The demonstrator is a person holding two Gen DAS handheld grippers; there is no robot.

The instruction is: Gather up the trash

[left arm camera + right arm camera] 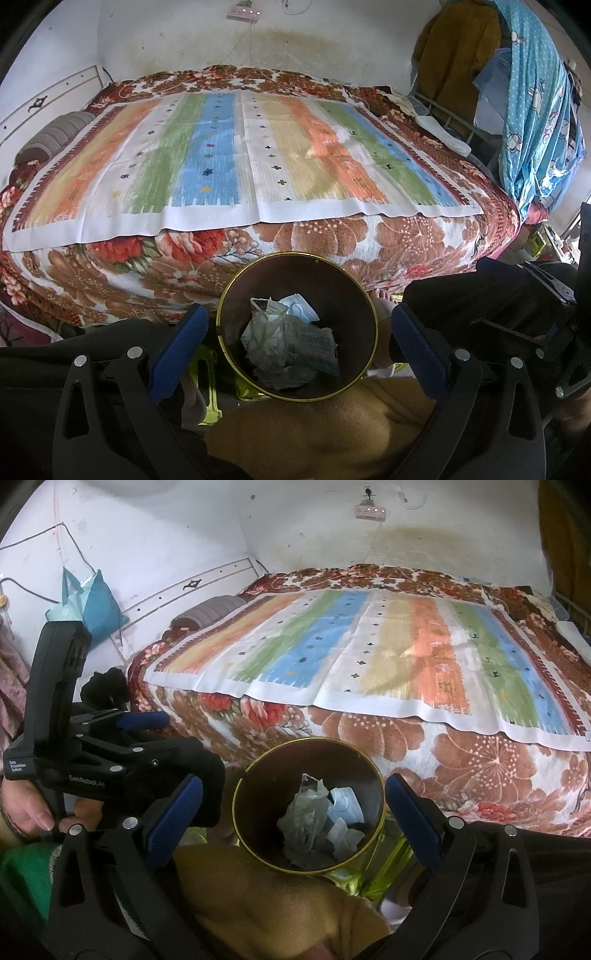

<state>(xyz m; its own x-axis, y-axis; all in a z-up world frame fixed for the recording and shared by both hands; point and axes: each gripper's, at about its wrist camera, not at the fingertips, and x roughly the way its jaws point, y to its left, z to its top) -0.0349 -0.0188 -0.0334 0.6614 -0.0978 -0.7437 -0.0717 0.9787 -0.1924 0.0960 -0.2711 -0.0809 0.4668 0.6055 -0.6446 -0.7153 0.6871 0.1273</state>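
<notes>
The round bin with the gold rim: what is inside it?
Inside the bin lie crumpled grey-white wrappers and a light blue face mask. They cover the bottom, so anything beneath them cannot be seen.

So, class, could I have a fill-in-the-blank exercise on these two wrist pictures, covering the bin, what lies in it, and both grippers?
1. The crumpled trash lies inside the round ____, which has a gold rim.
2. Both the left gripper and the right gripper have their jaws ____.
3. The striped cloth is spread flat over the ____.
4. The gripper pads are ____ in colour.

Missing words: bin; open; bed; blue
</notes>
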